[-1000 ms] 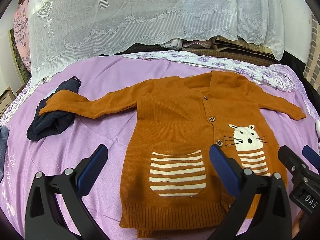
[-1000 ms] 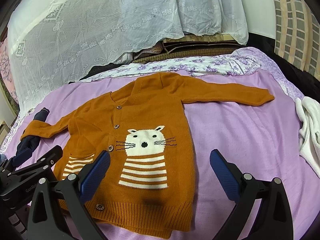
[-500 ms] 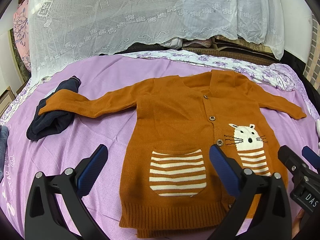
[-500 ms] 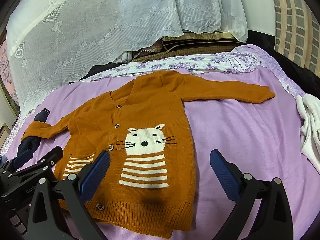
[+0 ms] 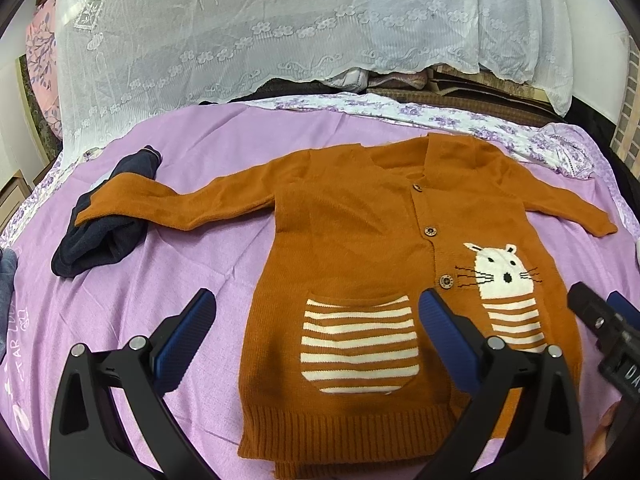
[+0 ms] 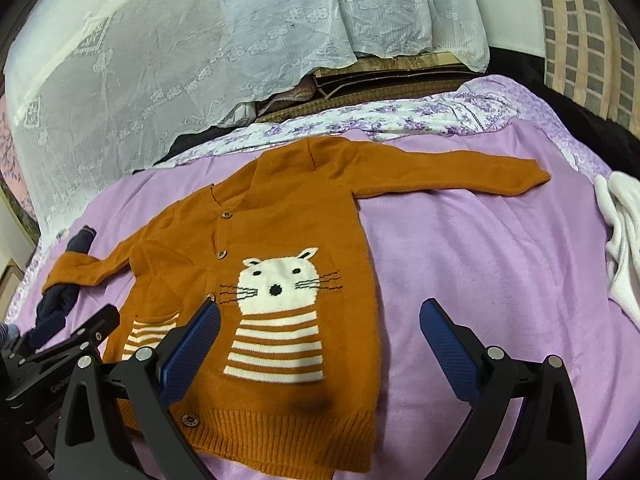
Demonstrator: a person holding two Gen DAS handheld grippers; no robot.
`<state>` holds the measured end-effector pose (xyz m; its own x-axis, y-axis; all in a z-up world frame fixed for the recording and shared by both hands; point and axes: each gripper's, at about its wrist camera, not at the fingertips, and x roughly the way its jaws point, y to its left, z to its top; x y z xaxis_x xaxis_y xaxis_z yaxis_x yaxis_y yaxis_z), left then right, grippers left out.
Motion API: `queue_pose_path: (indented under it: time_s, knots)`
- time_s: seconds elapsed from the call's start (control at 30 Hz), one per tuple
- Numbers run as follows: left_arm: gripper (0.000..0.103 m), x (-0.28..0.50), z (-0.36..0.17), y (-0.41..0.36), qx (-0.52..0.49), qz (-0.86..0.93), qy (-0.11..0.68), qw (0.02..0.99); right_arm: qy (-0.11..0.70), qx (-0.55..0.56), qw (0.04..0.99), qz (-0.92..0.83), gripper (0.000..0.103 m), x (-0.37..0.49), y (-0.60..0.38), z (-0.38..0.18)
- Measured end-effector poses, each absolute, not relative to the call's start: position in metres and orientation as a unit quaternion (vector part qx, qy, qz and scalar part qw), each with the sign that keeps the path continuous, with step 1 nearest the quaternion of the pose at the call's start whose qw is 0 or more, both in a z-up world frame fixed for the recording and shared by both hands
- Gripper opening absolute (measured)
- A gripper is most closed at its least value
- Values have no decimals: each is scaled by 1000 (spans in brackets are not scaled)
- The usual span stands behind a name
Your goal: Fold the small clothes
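A small orange knitted cardigan (image 5: 352, 216) with a white cat face and a striped pocket lies flat and face up on the purple bedspread (image 5: 192, 264), both sleeves spread out. It also shows in the right wrist view (image 6: 280, 240). My left gripper (image 5: 316, 320) is open and empty, hovering over the cardigan's lower left part near the pocket. My right gripper (image 6: 320, 328) is open and empty over the cardigan's lower right edge. The left sleeve's cuff rests on a dark navy garment (image 5: 100, 232).
A white garment (image 6: 620, 232) lies at the bed's right edge. A white lace cloth (image 5: 240, 32) covers a pile behind the bed. A floral sheet (image 5: 440, 116) borders the far side. A grey garment (image 5: 6, 276) peeks in at far left.
Both grippers have stayed open and nearly still; the right wrist view has shifted very slightly. The cardigan has not moved.
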<state>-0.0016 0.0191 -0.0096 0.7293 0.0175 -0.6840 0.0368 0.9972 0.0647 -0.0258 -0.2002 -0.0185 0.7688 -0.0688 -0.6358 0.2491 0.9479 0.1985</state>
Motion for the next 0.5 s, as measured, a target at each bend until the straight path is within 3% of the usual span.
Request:
queue_pose_path:
  time_s: [0.17, 0.5]
  knots:
    - [99, 3, -11, 22, 33, -1, 374, 927, 309, 199, 929, -50, 100, -25, -229, -19]
    - [99, 28, -26, 24, 39, 14, 403, 914, 253, 457, 852, -37, 99, -18, -365, -36]
